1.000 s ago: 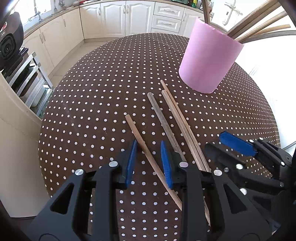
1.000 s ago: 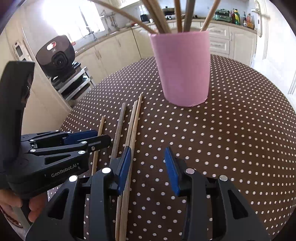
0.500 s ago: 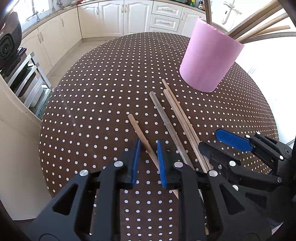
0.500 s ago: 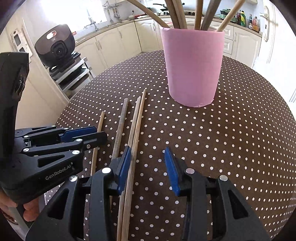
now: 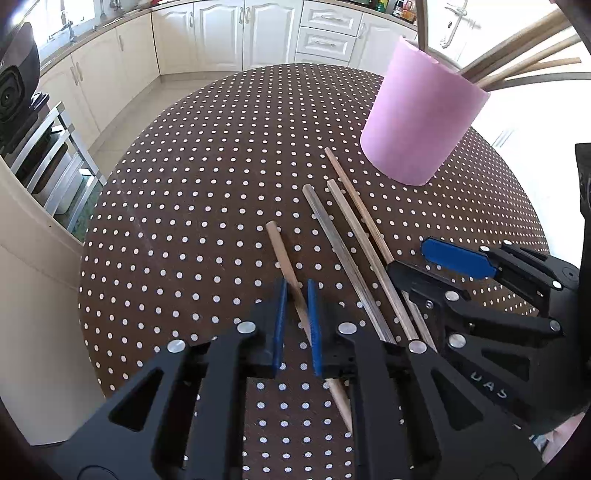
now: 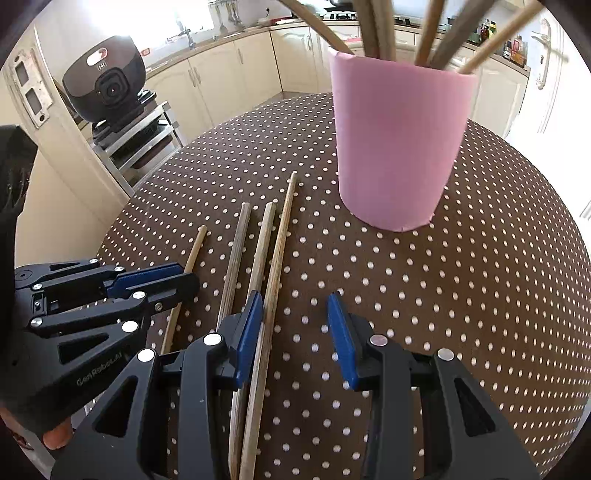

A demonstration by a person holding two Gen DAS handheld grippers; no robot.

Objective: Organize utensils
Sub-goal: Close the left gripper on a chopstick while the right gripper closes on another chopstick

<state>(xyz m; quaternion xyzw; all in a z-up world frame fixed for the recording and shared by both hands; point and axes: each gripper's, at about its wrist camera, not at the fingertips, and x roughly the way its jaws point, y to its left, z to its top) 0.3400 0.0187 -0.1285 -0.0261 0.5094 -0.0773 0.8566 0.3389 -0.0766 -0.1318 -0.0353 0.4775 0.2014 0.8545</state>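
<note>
A pink cup (image 5: 421,122) (image 6: 399,147) holds several wooden sticks and stands at the far right of the dotted brown table (image 5: 207,177). Several more sticks lie on the table. My left gripper (image 5: 295,317) has closed around the leftmost wooden stick (image 5: 284,258), with its pads against the stick. Three other sticks (image 5: 351,251) (image 6: 266,258) lie side by side to its right. My right gripper (image 6: 295,328) is open, low over the table, with its left finger beside the rightmost stick (image 6: 279,254). The left gripper also shows in the right wrist view (image 6: 155,284).
A dark round appliance (image 6: 107,88) sits on a metal rack (image 6: 140,136) beyond the table's left edge. White kitchen cabinets (image 5: 229,33) run along the back. The table edge curves close on the left (image 5: 85,280).
My left gripper's jaws have closed from wide open onto the leftmost stick. My right gripper has edged forward toward the cup and stayed open.
</note>
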